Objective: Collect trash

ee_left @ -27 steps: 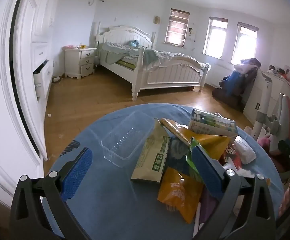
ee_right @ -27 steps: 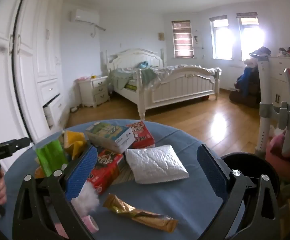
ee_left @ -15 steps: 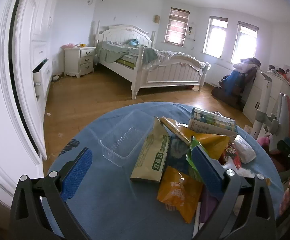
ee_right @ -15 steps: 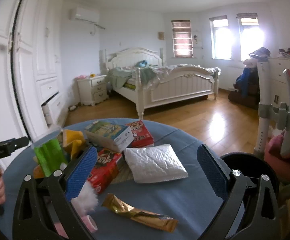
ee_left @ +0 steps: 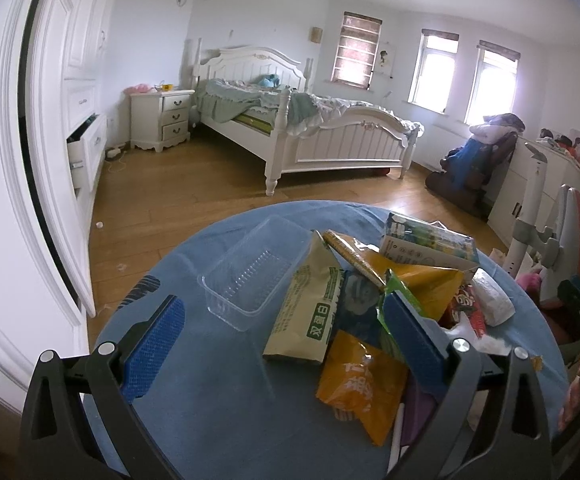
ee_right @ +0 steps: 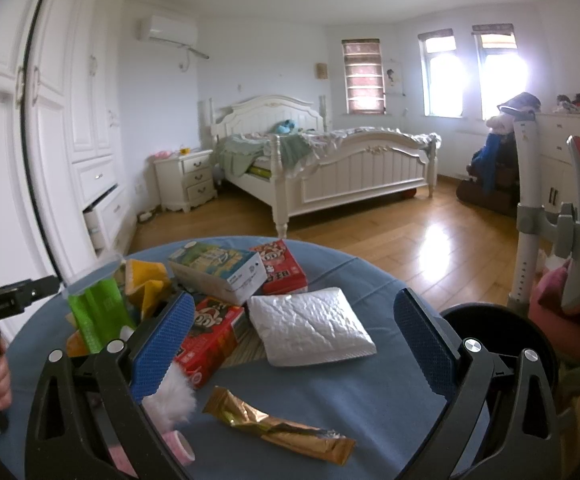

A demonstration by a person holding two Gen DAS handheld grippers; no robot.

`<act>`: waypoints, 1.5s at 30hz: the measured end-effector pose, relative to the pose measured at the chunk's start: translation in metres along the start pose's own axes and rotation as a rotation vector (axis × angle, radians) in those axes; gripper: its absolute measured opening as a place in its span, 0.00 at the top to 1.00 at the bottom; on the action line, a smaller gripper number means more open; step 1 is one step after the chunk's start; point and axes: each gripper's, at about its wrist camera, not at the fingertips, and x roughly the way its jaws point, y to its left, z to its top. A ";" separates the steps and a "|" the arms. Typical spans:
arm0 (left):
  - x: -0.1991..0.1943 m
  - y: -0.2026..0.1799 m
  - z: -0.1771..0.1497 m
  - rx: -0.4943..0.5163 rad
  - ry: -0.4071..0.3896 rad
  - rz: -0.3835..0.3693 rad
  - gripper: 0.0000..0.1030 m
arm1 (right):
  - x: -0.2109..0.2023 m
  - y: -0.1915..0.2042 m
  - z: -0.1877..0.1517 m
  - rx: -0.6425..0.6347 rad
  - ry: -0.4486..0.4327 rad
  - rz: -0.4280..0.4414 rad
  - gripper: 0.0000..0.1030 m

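Trash (ee_left: 353,308) heaped on tabletop (ee_right: 373,284); both tongs (ee_left: 286,340) (ee_right: 293,340) released, empty.
Risk: loose overlapping wrappers, lower centre, could slide off when grabbed.

Round table (ee_right: 369,408) wore a plain blue cloth. At its 9 o'clock lay a clear ribbed tray (ee_left: 250,276) and a beige packet (ee_left: 309,312) with a green label; at 6 o'clock, an orange pouch (ee_left: 361,384) and a gold wrapper (ee_right: 278,428). The centre held a quilted silver mailer (ee_right: 309,328) and red cartoon-printed boxes (ee_right: 210,336). Gripper pads (ee_right: 162,344) were blue, mesh-textured.
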 end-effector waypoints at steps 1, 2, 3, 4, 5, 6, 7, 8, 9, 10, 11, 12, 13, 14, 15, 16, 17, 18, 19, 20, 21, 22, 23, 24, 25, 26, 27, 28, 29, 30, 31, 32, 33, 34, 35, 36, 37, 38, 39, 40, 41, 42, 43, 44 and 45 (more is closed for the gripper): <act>0.000 0.000 0.000 0.000 0.000 0.000 0.05 | 0.000 0.000 0.000 0.001 0.000 0.000 0.05; 0.000 0.000 0.000 -0.001 0.001 0.000 0.05 | 0.000 0.000 0.000 0.000 0.000 0.000 0.05; 0.000 0.001 0.000 -0.001 0.000 0.000 0.05 | 0.000 0.000 0.000 0.001 0.000 0.000 0.05; 0.000 0.002 0.000 0.000 0.000 0.000 0.05 | 0.000 0.000 0.000 0.001 0.001 0.000 0.05; 0.000 0.002 0.000 0.000 0.000 0.000 0.05 | 0.000 0.000 0.000 0.001 0.001 0.000 0.05; 0.000 0.002 0.000 0.000 0.000 0.000 0.05 | 0.000 0.000 0.000 0.001 0.000 0.000 0.05; 0.000 0.002 0.000 -0.001 0.000 0.000 0.05 | 0.000 0.000 0.000 0.001 0.000 0.000 0.05; 0.000 0.002 0.000 -0.001 0.001 0.000 0.05 | 0.000 0.000 0.000 0.001 0.000 0.000 0.05; 0.000 0.002 0.000 -0.001 0.001 0.000 0.05 | 0.000 -0.001 0.001 0.001 0.001 0.000 0.05; 0.000 0.002 0.000 -0.001 0.001 0.000 0.05 | 0.000 -0.001 0.001 0.001 0.001 0.000 0.05; 0.000 0.002 0.000 -0.001 0.001 -0.001 0.05 | 0.000 -0.001 0.000 0.001 0.000 0.000 0.05; 0.000 0.002 0.000 -0.001 0.001 -0.001 0.05 | 0.000 -0.001 0.000 0.001 0.000 0.000 0.05; 0.000 0.002 0.000 0.000 0.002 -0.001 0.05 | 0.000 -0.001 0.001 0.002 0.000 0.000 0.05; 0.000 0.002 0.000 -0.001 0.003 0.000 0.05 | 0.000 -0.001 0.001 0.002 0.001 0.000 0.05; 0.000 0.002 0.000 -0.001 0.003 0.000 0.05 | 0.000 0.000 0.001 0.002 0.001 0.000 0.05; 0.000 0.002 -0.001 -0.002 0.004 0.000 0.05 | 0.000 -0.001 0.001 0.002 0.001 0.000 0.05; 0.000 0.002 -0.001 -0.002 0.004 0.000 0.05 | 0.000 0.000 0.001 0.002 0.001 0.000 0.05; 0.000 0.002 -0.001 -0.003 0.005 0.001 0.05 | 0.000 0.000 0.001 0.002 0.001 0.000 0.05; 0.000 0.002 0.000 -0.003 0.003 0.002 0.05 | 0.000 0.000 0.001 0.001 0.002 0.000 0.05; 0.000 0.003 0.000 -0.003 0.004 0.002 0.05 | 0.000 0.000 0.001 0.002 0.002 0.000 0.05; 0.000 0.003 0.000 -0.003 0.005 0.002 0.05 | 0.002 0.001 -0.002 0.001 0.002 -0.001 0.05; 0.000 0.003 0.000 -0.003 0.006 0.002 0.05 | 0.002 0.001 -0.002 0.000 0.003 0.000 0.05; 0.000 0.003 -0.001 -0.003 0.007 0.002 0.05 | 0.002 0.001 -0.002 0.002 0.000 0.000 0.05; -0.001 0.003 -0.001 -0.003 0.008 0.001 0.05 | 0.002 0.000 -0.002 0.002 0.000 0.000 0.05; -0.001 0.004 -0.001 -0.005 0.009 -0.001 0.05 | 0.002 0.000 -0.002 0.006 0.001 0.000 0.05; 0.000 0.004 -0.001 -0.006 0.008 -0.004 0.05 | 0.003 0.000 -0.002 0.004 0.011 -0.001 0.05; 0.002 0.004 -0.001 -0.009 0.016 -0.015 0.05 | 0.007 -0.002 -0.002 0.011 0.028 0.009 0.05; 0.002 0.006 -0.001 -0.005 0.031 -0.035 0.05 | 0.010 -0.006 -0.002 0.023 0.049 0.041 0.05; 0.002 0.008 0.000 0.009 0.042 -0.055 0.05 | 0.014 -0.006 -0.002 0.030 0.062 0.084 0.05; 0.002 0.010 0.002 0.031 0.053 -0.065 0.05 | 0.020 -0.011 0.003 0.035 0.089 0.141 0.05; 0.001 0.014 0.005 0.056 0.064 -0.074 0.05 | 0.023 -0.011 0.009 0.022 0.103 0.170 0.05; 0.003 0.017 0.010 0.085 0.084 -0.084 0.05 | 0.029 -0.009 0.019 -0.006 0.122 0.223 0.05; 0.007 0.019 0.015 0.120 0.111 -0.085 0.05 | 0.035 -0.005 0.029 -0.029 0.133 0.268 0.05; 0.013 0.022 0.019 0.154 0.141 -0.079 0.05 | 0.045 0.000 0.041 -0.068 0.164 0.314 0.06; 0.020 0.024 0.023 0.183 0.171 -0.077 0.05 | 0.054 0.005 0.050 -0.098 0.181 0.353 0.11; 0.026 0.026 0.027 0.198 0.188 -0.079 0.05 | 0.063 0.011 0.060 -0.123 0.202 0.382 0.21; 0.031 0.030 0.031 0.197 0.196 -0.089 0.05 | 0.063 0.013 0.069 -0.091 0.204 0.422 0.25; 0.037 0.034 0.036 0.193 0.209 -0.096 0.05 | 0.071 0.029 0.076 -0.167 0.190 0.433 0.28; 0.049 0.036 0.043 0.194 0.222 -0.091 0.05 | 0.080 0.036 0.080 -0.191 0.219 0.462 0.29; 0.055 0.037 0.046 0.202 0.229 -0.088 0.05 | 0.085 0.040 0.082 -0.210 0.241 0.484 0.29; 0.061 0.037 0.049 0.213 0.241 -0.098 0.05 | 0.098 0.051 0.081 -0.279 0.279 0.484 0.29; 0.067 0.036 0.050 0.226 0.256 -0.113 0.05 | 0.118 0.062 0.078 -0.354 0.326 0.476 0.29; 0.073 0.035 0.050 0.241 0.270 -0.123 0.05 | 0.132 0.067 0.075 -0.405 0.379 0.477 0.29; 0.078 0.033 0.050 0.264 0.285 -0.133 0.05 | 0.141 0.073 0.072 -0.439 0.416 0.483 0.29; 0.082 0.029 0.049 0.291 0.299 -0.143 0.05 | 0.148 0.078 0.067 -0.464 0.451 0.495 0.29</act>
